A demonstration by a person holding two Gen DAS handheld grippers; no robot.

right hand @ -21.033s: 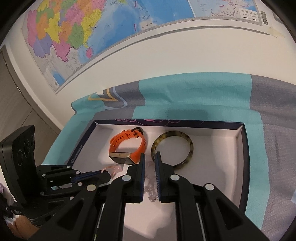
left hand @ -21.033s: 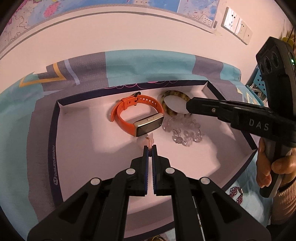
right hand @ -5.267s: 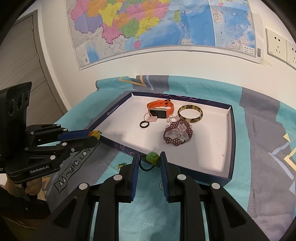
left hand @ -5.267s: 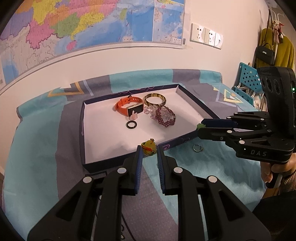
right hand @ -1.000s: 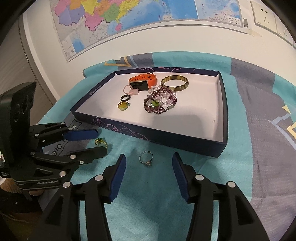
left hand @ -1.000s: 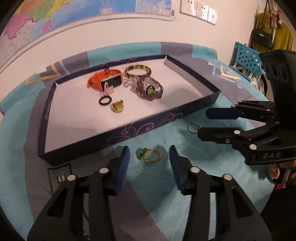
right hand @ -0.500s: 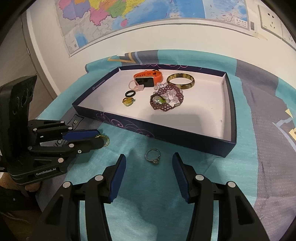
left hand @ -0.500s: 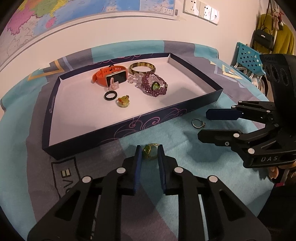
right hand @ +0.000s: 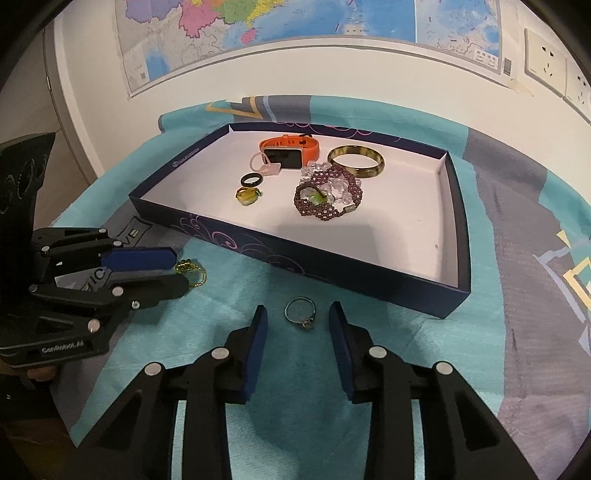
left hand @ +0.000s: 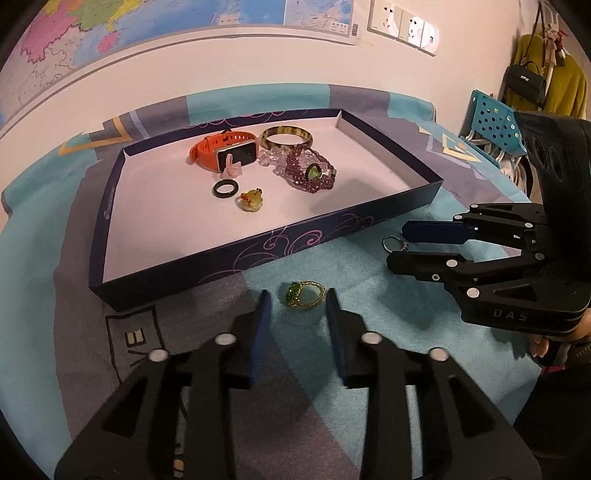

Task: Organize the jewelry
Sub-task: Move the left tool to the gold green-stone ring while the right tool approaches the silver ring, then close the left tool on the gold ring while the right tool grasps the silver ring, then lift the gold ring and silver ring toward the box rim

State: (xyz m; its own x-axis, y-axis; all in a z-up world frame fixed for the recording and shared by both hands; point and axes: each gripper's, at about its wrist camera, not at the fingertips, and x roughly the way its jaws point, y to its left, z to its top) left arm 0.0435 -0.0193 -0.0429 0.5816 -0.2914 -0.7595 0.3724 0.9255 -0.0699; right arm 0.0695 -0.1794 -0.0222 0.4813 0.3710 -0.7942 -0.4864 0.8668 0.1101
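A dark blue tray [left hand: 332,225] [right hand: 332,264] holds an orange watch [left hand: 221,151], a tortoiseshell bangle [left hand: 286,136], a purple bead bracelet [left hand: 312,173], a black ring [left hand: 225,189] and a yellow-green charm [left hand: 252,199]. A gold ring with a green stone [left hand: 304,293] [right hand: 192,271] lies on the cloth in front of the tray. My left gripper [left hand: 297,306] is open with the ring between its fingertips. A silver ring [right hand: 301,313] [left hand: 393,243] lies on the cloth. My right gripper [right hand: 297,323] is open around it.
A teal and grey cloth [right hand: 535,295] covers the table. A wall with a map [right hand: 295,22] and sockets [left hand: 404,29] is behind. A blue perforated chair [left hand: 491,122] and hanging clothes [left hand: 546,74] stand at the right.
My left gripper was shut on the gold ring half a second ago; now it is open and the ring lies on the cloth. The right gripper stays open over the silver ring.
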